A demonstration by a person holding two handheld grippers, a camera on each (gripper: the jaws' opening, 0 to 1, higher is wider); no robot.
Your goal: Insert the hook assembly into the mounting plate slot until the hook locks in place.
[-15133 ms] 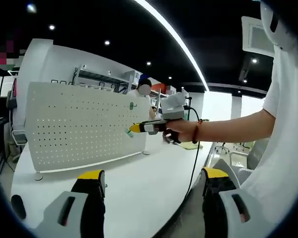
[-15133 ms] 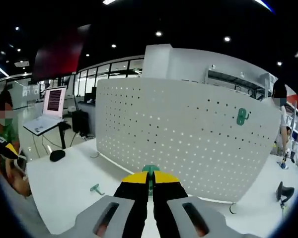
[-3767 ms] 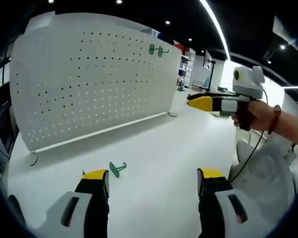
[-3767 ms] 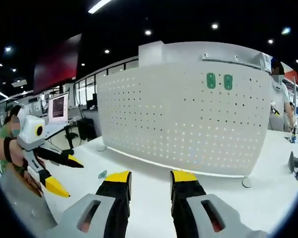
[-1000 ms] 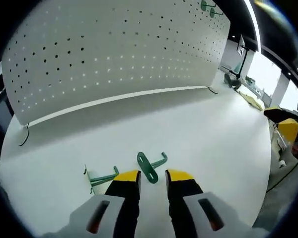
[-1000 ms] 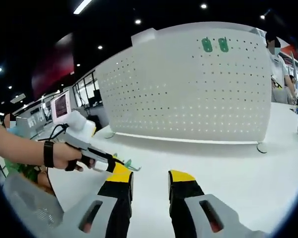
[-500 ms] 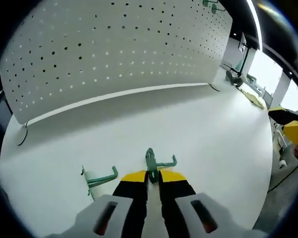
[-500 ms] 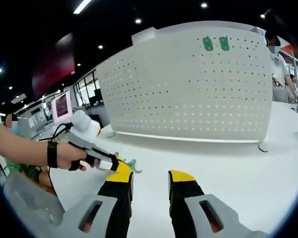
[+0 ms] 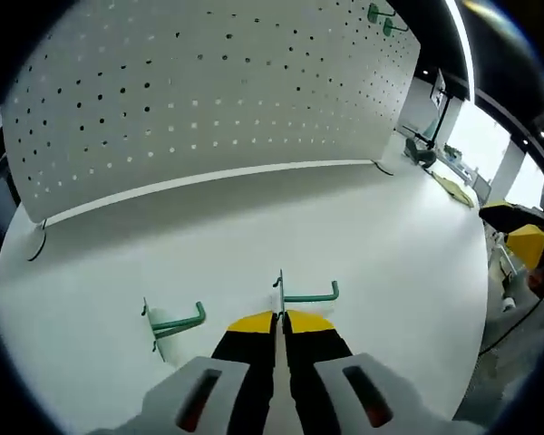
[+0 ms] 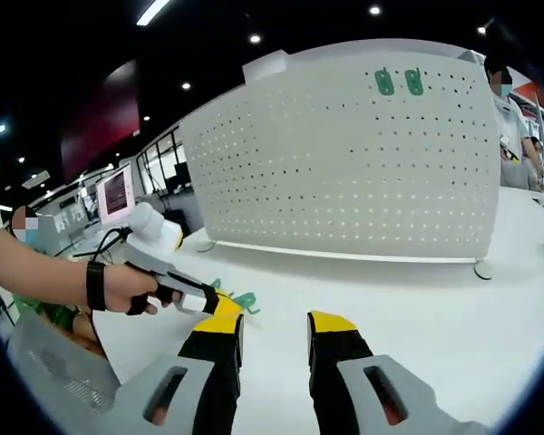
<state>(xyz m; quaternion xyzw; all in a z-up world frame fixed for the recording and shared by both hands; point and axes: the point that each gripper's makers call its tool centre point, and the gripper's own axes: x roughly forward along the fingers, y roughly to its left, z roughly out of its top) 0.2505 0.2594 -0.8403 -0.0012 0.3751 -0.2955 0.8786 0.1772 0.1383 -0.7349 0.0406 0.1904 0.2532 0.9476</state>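
Hook pinched off the surface

Left tongs were clenched on a green hook at my twelve o'clock, gripped by its flat plate, I judged, leaving the prong free for the pegboard. Right tongs hung released. Spare hook lay at ten o'clock.

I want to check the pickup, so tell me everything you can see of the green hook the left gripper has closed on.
The green hook looks like painted metal: a flat plate seen edge-on, standing upright, with a thin arm running sideways to an upturned tip. The left gripper is shut on the plate's lower end, over the white table. Whether the hook still touches the table cannot be told.
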